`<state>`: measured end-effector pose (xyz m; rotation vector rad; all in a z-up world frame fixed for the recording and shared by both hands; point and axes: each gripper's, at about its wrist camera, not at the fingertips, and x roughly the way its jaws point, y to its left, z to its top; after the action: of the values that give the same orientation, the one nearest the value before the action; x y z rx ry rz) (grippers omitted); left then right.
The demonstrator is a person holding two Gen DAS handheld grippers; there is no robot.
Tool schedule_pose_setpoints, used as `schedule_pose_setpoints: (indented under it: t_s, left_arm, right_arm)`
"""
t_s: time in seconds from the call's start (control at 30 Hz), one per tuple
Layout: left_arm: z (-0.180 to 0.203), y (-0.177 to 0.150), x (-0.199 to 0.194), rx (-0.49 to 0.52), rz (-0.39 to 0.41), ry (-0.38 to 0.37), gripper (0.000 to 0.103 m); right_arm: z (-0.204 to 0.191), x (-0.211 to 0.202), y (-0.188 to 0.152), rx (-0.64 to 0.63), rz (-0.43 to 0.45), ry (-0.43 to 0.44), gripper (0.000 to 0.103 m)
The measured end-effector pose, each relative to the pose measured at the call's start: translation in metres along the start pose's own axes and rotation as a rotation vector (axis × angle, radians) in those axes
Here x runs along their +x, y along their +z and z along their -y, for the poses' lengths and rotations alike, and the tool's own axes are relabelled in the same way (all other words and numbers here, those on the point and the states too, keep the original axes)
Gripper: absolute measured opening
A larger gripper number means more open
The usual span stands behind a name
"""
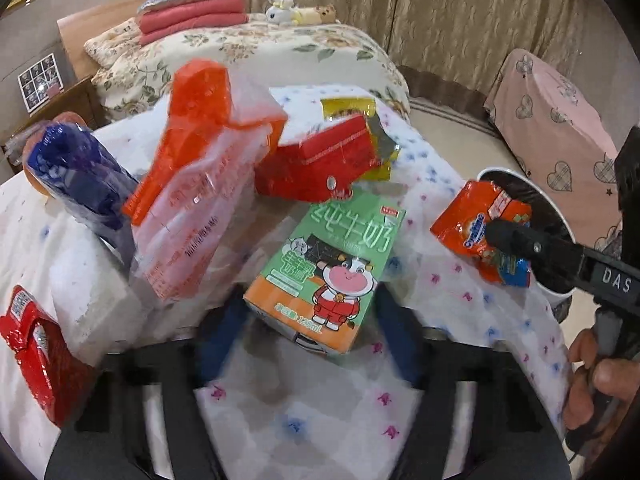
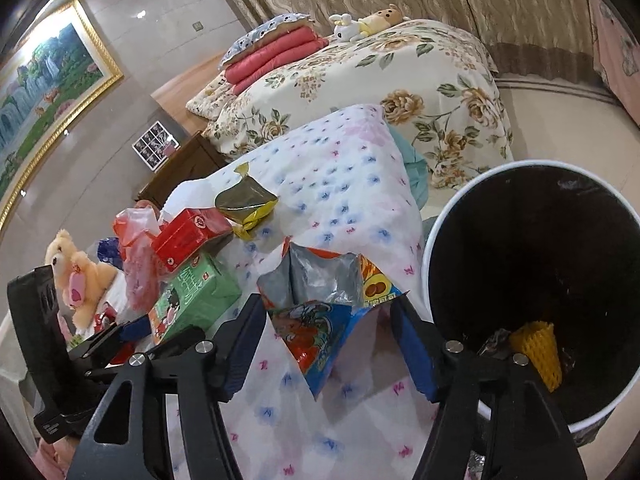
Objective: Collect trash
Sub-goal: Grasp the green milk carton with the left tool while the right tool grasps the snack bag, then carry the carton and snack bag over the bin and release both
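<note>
- Left wrist view: the left tongs (image 1: 310, 332) straddle a green-and-orange milk carton with a cartoon cow (image 1: 320, 268), which lies on the surface (image 1: 304, 412) under a white cloth with blue and pink flecks. The blue fingers are blurred, so I cannot tell whether they press on the carton.
- At the near left edge sits a glossy red foil pack (image 1: 36, 352).
- To the right, a hand (image 1: 596, 376) holds the right tongs (image 2: 332, 300). They are grasping a torn orange-and-blue snack wrapper (image 2: 316, 320) by its two side edges, at the surface's right edge beside the bin.
- Just right of the wrapper stands a white-rimmed round bin with a black inside (image 2: 430, 248); a yellow foam net sleeve (image 2: 538, 352) lies in it.
- Beyond the carton is a red cardboard box (image 1: 316, 160), touching the carton's far end.
- Left of the box are a clear plastic bag printed in orange (image 1: 200, 160) and a dark blue plastic bag (image 1: 80, 172).
- Behind the box lies a crumpled gold foil pouch (image 2: 246, 200).
- Farthest is a bed with a floral quilt (image 2: 440, 92).
</note>
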<state>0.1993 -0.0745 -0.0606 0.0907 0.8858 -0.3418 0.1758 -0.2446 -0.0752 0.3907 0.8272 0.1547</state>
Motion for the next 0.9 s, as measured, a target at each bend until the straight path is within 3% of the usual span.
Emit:
schedule_pose_setpoints:
  t_s: [0.03,0.07,0.2,0.37,0.63,0.9]
  left_arm:
    - [0.000,-0.001,-0.001,-0.002,0.004,0.001,0.055]
    - [-0.001,-0.001,-0.003,-0.001,0.012,0.001,0.054]
    - [0.000,-0.007,-0.014,-0.003,0.040,0.006,0.053]
    - [0.001,-0.017,-0.027,-0.052,0.047,-0.040,0.053]
    - [0.030,-0.031,-0.039,-0.036,0.070,-0.080,0.053]
    - [0.061,-0.025,-0.044,0.003,0.097,-0.117,0.052]
  right_arm:
    - [0.000,0.000,0.000,-0.006,0.000,-0.003,0.033]
    - [-0.001,0.001,-0.001,-0.014,-0.008,-0.008,0.027]
    - [-0.002,-0.005,-0.006,-0.024,0.006,0.000,0.019]
    - [0.002,-0.018,-0.013,-0.013,0.022,0.013,0.018]
    - [0.022,-0.042,-0.022,0.034,0.050,0.007,0.018]
    - [0.043,-0.064,-0.025,0.075,0.085,-0.020,0.018]
